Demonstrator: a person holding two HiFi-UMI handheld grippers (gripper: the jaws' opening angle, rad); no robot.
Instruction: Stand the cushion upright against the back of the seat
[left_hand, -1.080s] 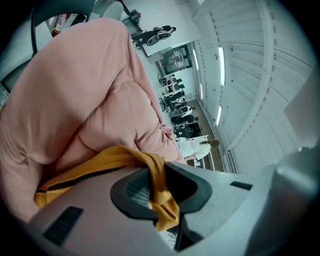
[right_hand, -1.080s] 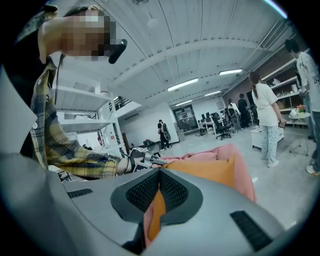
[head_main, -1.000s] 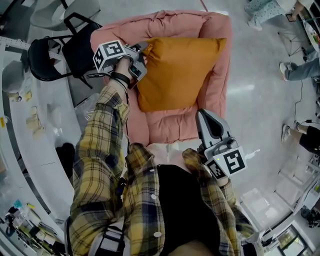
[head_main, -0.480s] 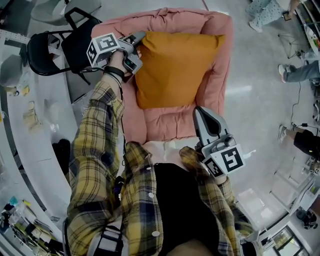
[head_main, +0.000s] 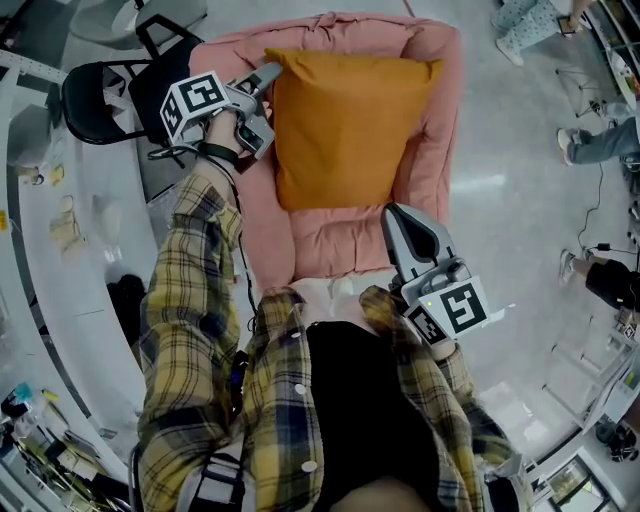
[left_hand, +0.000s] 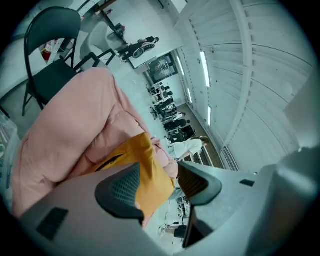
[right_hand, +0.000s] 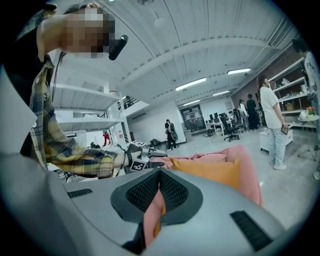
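The orange cushion (head_main: 345, 125) leans upright against the back of the pink padded seat (head_main: 440, 130). My left gripper (head_main: 268, 80) is at the cushion's top left corner. Its jaws have just been opening and now stand apart. In the left gripper view the cushion (left_hand: 147, 170) shows in the gap of this gripper (left_hand: 157, 182), with neither pad pressing on it, beside the seat's pink arm (left_hand: 65, 135). My right gripper (head_main: 400, 215) hangs shut and empty over the seat's front edge. In the right gripper view its pads (right_hand: 160, 187) meet, and the cushion (right_hand: 210, 172) lies ahead.
A black folding chair (head_main: 110, 95) stands left of the seat, close to my left hand. A white curved counter (head_main: 60, 250) runs along the left. People stand on the floor at the right (head_main: 600, 140), one of them beyond the seat (right_hand: 272, 120).
My left gripper slid up the cushion's left edge to its top corner and let go, jaws opening. The cushion rose against the seat back. The right gripper stayed put.
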